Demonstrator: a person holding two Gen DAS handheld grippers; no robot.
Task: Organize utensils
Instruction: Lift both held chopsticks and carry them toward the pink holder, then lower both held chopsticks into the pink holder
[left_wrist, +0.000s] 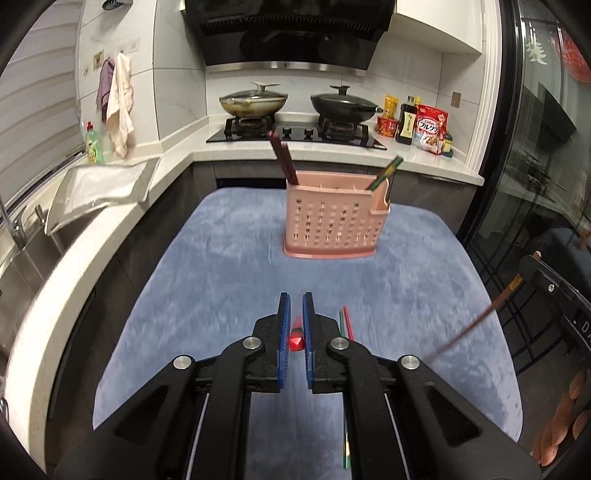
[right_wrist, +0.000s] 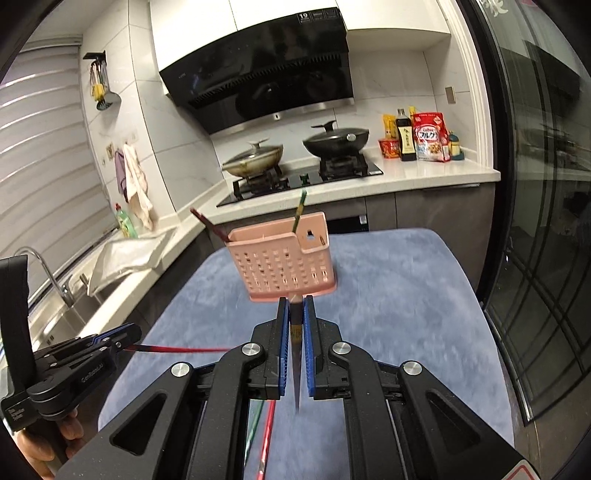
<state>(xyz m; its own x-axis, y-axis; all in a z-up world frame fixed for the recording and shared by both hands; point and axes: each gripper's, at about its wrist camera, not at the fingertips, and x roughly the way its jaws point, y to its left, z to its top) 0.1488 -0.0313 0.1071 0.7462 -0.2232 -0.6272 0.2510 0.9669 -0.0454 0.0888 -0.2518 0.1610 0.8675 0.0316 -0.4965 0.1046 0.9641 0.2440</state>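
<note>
So both tongs have a chopstick each right now; the left tongs (left_wrist: 295, 325) are clenched on a red chopstick (left_wrist: 296, 338), seen end-on in the left wrist view, and in the right wrist view that same stick pokes out sideways from the tongs at the lower left of the frame; the right tongs (right_wrist: 295, 317) are clamped on a dark chopstick (right_wrist: 296, 369) that runs along the fingers, tip pointing back toward the camera.

The thing it all turns on, I'd guess: the pink holder (left_wrist: 334, 218) sits dead ahead of both tongs, centre of the frame in both views, upright on the blue-covered worktop (left_wrist: 207, 266); from the right wrist view it looks just past the fingertips, so I'd say the right hand is nearer; its stick lies lengthwise toward the holder, so it likely needs tipping upright to drop in.

Holder already has dark sticks (left_wrist: 282, 158) leaning out its left end and a green one (left_wrist: 386, 171) at the right; those could snag an incoming stick.

Still lying on the worktop: a red and green pair (left_wrist: 346, 323), just right of the left tongs; stove and pans sit well behind.
</note>
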